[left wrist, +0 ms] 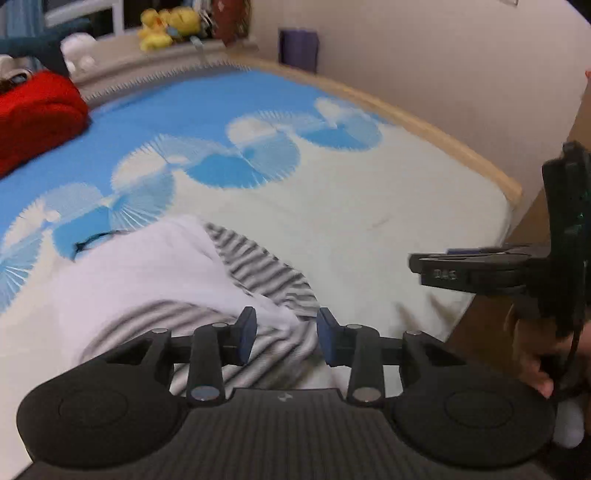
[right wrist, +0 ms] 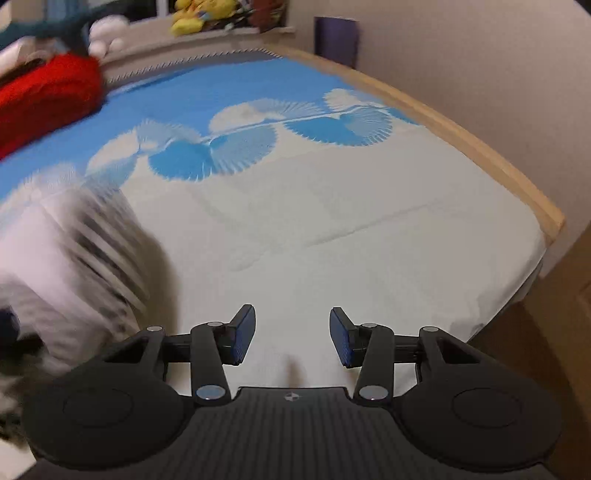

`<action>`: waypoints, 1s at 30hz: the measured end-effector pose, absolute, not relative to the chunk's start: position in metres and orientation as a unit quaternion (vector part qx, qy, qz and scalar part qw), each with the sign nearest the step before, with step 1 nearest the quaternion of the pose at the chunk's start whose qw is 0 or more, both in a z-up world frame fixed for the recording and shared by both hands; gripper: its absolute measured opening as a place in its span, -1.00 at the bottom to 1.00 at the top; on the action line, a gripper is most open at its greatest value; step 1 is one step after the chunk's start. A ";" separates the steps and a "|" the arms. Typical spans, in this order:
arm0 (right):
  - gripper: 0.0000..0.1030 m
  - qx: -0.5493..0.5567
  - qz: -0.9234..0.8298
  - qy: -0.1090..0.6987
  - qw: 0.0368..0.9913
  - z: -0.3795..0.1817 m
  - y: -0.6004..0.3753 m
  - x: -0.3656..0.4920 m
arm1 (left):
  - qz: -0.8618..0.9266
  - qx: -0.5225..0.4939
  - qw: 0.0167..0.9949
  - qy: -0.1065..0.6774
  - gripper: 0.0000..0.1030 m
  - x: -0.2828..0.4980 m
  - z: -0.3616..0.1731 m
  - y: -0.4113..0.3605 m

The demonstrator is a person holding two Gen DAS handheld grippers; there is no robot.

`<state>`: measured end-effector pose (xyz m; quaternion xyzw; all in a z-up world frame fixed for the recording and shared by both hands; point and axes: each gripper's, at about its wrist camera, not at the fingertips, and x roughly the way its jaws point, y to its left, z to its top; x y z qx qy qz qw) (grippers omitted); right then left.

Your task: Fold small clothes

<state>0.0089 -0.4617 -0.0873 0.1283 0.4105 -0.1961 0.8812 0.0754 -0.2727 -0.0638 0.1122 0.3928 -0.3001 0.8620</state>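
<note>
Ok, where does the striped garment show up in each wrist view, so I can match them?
Left wrist view: the striped garment lies lower centre on the bed, partly under a white cloth, just ahead of the left hand-held gripper.
Right wrist view: striped garment at the left edge, blurred.
Shared landmark: the red cushion, upper left in both.

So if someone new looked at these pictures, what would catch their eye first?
Probably the bedspread, bright blue at the far end with fan-shaped circles fading into white nearer the cameras. Next, the red cushion at the far left, and the yellow plush toys on the ledge behind the bed. Close in, a striped garment lies crumpled just ahead of the open left tool.
</note>
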 end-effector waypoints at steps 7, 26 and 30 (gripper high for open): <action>-0.17 0.224 -0.156 0.382 0.883 -0.078 -0.475 0.011 | -0.243 0.088 0.880 0.398 -0.22 0.104 -0.037 -0.159; -0.08 0.210 0.079 0.457 0.861 -0.118 -0.405 0.113 | -0.200 0.067 0.896 0.390 -0.22 0.111 -0.056 -0.041; -0.59 0.187 0.121 0.467 0.856 -0.123 -0.381 0.115 | -0.195 0.059 0.891 0.405 -0.22 0.120 -0.064 -0.038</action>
